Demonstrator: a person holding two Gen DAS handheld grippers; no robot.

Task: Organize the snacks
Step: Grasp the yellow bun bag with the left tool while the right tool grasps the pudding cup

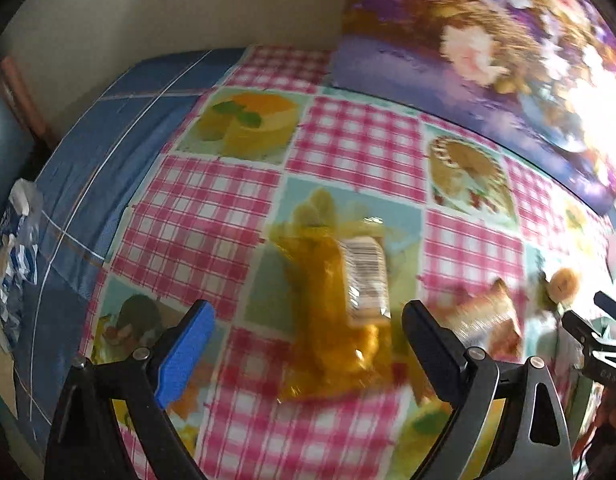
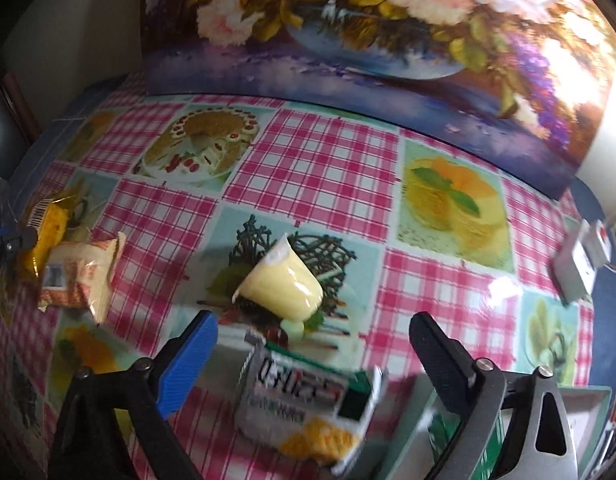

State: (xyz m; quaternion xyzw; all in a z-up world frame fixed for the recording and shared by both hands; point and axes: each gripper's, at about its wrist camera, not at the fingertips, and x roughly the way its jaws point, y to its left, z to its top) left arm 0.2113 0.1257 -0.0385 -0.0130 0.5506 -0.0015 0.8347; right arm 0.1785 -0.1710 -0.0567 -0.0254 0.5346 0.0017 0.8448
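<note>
Both tongs stand released, jaws spread wide and gripping nothing; the left gripper [image 1: 308,336] hangs over the orange snack packet [image 1: 336,304], which lies flat on the checked tablecloth [image 1: 348,140] between its fingers, while the right gripper [image 2: 314,346] hangs above a white-and-green cracker pack [image 2: 308,408] with a yellow pudding cup [image 2: 283,284] tipped on its side just beyond; off to that gripper's left a small wrapped cake [image 2: 81,276] lies touching the orange packet; a grey box [image 2: 580,264] sits near the cloth's right edge; behind everything leans a large flower painting [image 2: 368,28]; the step in hand looks like the left tongs' pick of the orange packet; to do it well, the jaws should probably come straight down astride the packet's narrow width, pads low to the cloth, and close gently, since the film looks slippery and the contents crushable; the barcode label [image 1: 366,272] marks a flatter stretch that may give a surer hold
</note>
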